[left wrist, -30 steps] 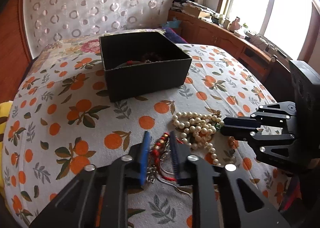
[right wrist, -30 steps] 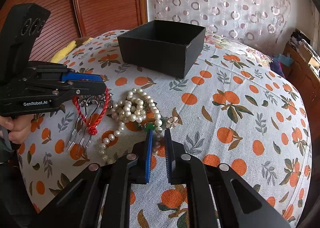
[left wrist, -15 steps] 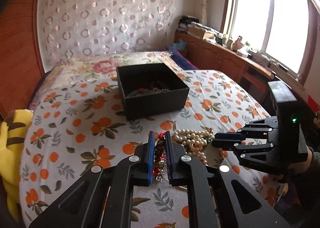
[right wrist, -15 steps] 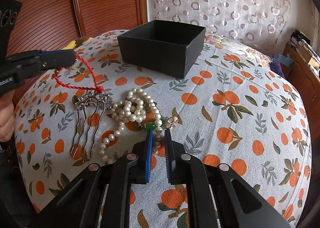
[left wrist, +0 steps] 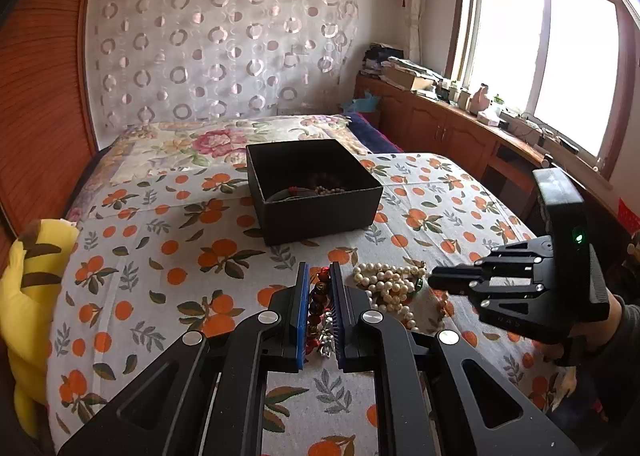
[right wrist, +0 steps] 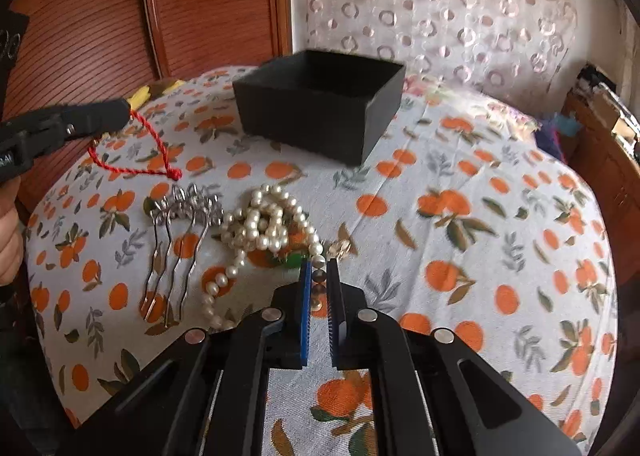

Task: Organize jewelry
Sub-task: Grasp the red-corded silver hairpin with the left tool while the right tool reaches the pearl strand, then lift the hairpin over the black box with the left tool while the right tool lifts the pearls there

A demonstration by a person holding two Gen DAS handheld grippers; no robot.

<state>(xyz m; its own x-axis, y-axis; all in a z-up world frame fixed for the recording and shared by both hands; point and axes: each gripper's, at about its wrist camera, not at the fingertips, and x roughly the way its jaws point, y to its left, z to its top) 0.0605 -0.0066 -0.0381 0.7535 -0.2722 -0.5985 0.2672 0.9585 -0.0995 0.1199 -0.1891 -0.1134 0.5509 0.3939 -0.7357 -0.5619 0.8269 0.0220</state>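
At the left, the left hand-held gripper (right wrist: 127,112) is clamped on a red cord bracelet (right wrist: 132,160), which hangs limp above the bed (right wrist: 460,256): light, floppy, best pinched anywhere along the cord. Next lies a silver hair comb (right wrist: 180,240), stiff, its 4 or so thin prongs likely easy to bend. Beside it sits a pearl necklace (right wrist: 264,224), slippery and prone to trailing. The right hand-held gripper (right wrist: 319,284) is closing on beads at its end. Beyond stands the black box (right wrist: 320,112).

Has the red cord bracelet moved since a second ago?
Yes. The left gripper has lifted the red cord bracelet off the hair comb, toward the black box.
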